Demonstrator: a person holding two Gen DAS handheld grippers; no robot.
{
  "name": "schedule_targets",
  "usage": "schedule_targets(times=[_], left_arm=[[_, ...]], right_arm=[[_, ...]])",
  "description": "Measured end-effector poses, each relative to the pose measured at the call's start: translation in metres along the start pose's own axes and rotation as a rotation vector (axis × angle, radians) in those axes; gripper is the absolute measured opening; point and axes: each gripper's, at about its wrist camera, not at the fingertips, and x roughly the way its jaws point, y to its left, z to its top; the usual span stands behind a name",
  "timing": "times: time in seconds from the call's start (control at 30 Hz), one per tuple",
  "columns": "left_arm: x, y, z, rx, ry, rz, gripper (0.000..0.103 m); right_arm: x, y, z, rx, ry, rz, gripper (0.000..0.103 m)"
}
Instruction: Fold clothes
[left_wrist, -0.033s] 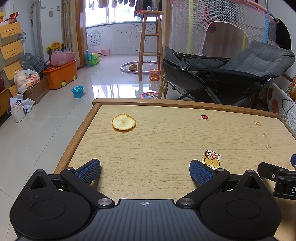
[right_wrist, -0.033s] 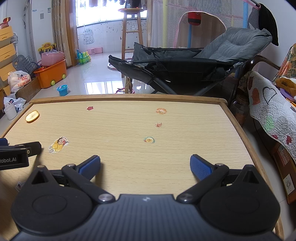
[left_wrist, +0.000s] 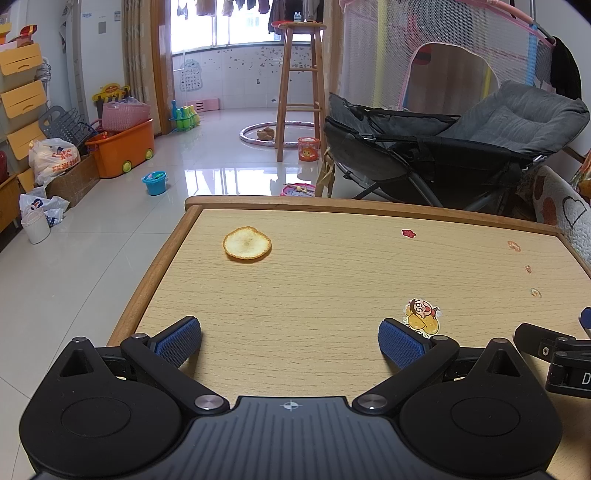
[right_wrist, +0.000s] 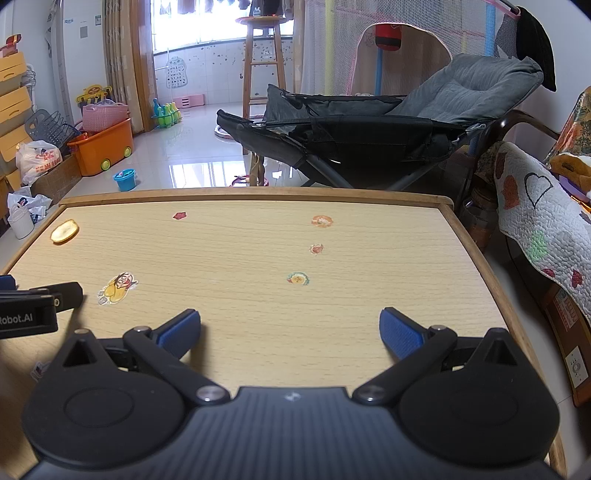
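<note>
No clothes show on the wooden table (left_wrist: 332, 280) in either view. My left gripper (left_wrist: 290, 338) is open and empty, its blue pads (left_wrist: 179, 339) wide apart, low over the table's near left part. My right gripper (right_wrist: 290, 334) is open and empty, its blue pads (right_wrist: 400, 332) wide apart, over the near right part of the table (right_wrist: 258, 258). Each gripper shows at the edge of the other's view: the right one (left_wrist: 554, 354) and the left one (right_wrist: 33, 306).
An orange peel (left_wrist: 246, 243) lies near the table's far left corner. Stickers, including a cartoon one (left_wrist: 423, 314), dot the top. Beyond the far edge stand a grey folding lounger (left_wrist: 443, 147) and a wooden stool (left_wrist: 299, 85). A quilted blanket (right_wrist: 539, 221) hangs at the right.
</note>
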Motion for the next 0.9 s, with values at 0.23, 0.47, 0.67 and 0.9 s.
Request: schedule_targets(times=[0.23, 0.47, 0.67, 0.9], left_arm=[[0.0, 0.0001, 0.0, 0.0, -0.001, 0.0, 0.103], [0.0016, -0.0006, -0.0002, 0.0, -0.001, 0.0, 0.103], [0.0027, -0.0011, -0.0003, 0.0, -0.001, 0.0, 0.103], [0.0026, -0.0012, -0.0003, 0.0, -0.001, 0.0, 0.103]], right_arm=[[-0.0001, 0.0001, -0.0001, 0.0, 0.0, 0.0, 0.103], [-0.0001, 0.0001, -0.0002, 0.0, 0.0, 0.0, 0.103], [-0.0001, 0.0001, -0.0003, 0.0, 0.0, 0.0, 0.103], [-0.0003, 0.0001, 0.0005, 0.0, 0.0, -0.001, 0.103]])
